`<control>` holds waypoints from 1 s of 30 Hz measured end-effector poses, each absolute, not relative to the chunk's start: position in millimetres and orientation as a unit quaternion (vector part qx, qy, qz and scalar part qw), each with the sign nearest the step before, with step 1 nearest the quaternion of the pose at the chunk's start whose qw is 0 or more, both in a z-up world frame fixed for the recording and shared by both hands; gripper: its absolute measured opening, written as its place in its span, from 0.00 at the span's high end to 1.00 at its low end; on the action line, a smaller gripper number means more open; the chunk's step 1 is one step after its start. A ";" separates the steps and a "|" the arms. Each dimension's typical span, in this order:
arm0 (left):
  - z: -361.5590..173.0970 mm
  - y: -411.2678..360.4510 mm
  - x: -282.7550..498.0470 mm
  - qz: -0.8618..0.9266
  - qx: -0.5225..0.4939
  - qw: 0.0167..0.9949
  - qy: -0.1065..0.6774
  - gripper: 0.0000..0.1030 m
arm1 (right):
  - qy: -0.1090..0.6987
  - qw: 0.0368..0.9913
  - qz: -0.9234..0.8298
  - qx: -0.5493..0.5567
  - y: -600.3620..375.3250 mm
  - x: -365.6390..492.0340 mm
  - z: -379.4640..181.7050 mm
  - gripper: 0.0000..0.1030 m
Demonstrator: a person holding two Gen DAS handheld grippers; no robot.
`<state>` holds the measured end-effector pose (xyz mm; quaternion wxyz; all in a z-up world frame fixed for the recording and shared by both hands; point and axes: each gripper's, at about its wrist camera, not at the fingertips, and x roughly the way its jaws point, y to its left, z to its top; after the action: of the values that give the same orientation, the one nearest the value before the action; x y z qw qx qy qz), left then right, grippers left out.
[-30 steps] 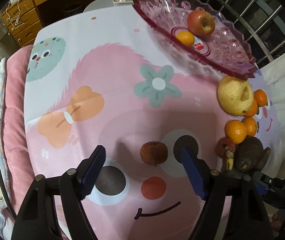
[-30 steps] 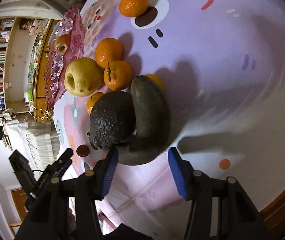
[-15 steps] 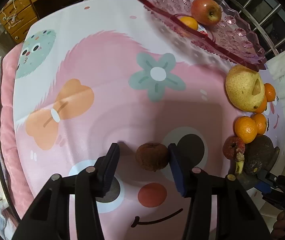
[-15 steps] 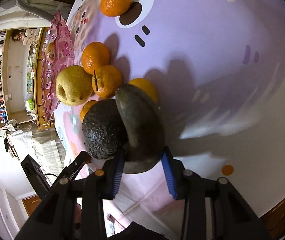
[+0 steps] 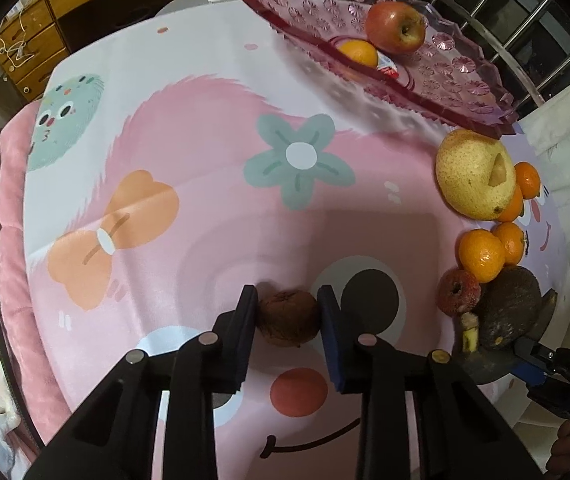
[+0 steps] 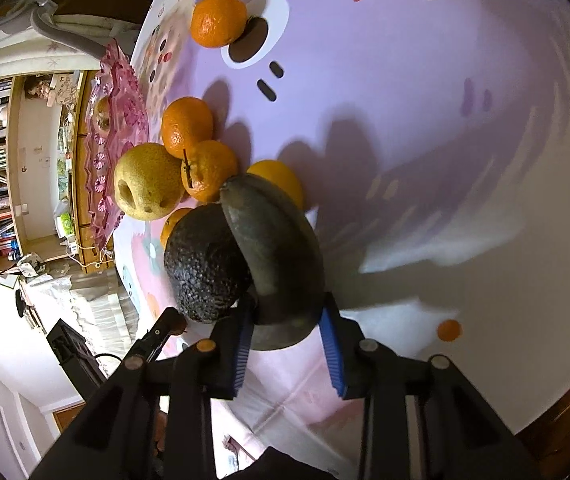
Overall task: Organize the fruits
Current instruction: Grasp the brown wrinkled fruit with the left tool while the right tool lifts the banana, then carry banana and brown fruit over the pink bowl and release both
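Cartoon-print cloth covers the bench (image 5: pixel 205 128). Left gripper (image 5: pixel 288 312) clamps small brown fruit (image 5: pixel 288 317); right gripper (image 6: pixel 285 320) clamps dark curved fruit (image 6: pixel 273 256), long axis pointing away. Pink tray (image 5: pixel 445 80) lies beyond, up-right.

On the worktop (image 5: pixel 213 128): dish (image 5: pixel 461 80) at the far right edge, apple (image 5: pixel 395 26) and orange (image 5: pixel 359 53) inside it. Just before the dish, pear (image 5: pixel 471 174), touching tangerines (image 5: pixel 481 254) nearer the viewer. Nearest in that cluster, avocado (image 6: pixel 205 264) pressed against a curved fruit (image 6: pixel 277 256), the latter between the jaws of the right gripper (image 6: pixel 285 334). Well apart to the left, a small round fruit (image 5: pixel 288 318) alone, between the jaws of the left gripper (image 5: pixel 287 334). Behind the worktop, drawers (image 5: pixel 45 20).
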<state>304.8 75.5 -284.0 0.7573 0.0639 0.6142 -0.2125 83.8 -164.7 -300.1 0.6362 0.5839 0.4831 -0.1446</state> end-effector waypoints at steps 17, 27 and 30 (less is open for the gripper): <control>-197.8 104.0 278.0 -0.246 0.039 0.819 0.518 0.72 | 0.443 0.688 -0.149 0.556 -158.6 40.1 -259.1 0.71; -147.8 107.5 283.8 -0.241 0.024 0.843 0.481 0.72 | 0.420 0.706 -0.109 0.560 -167.5 46.6 -218.1 0.71; -133.8 106.9 288.2 -0.234 0.018 0.853 0.465 0.72 | 0.420 0.707 -0.087 0.562 -173.8 61.0 -207.8 0.71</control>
<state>288.2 106.9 -133.8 0.8535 0.0178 0.4652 -0.2341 61.0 -173.8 -207.8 0.7069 0.5621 0.4204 -0.0873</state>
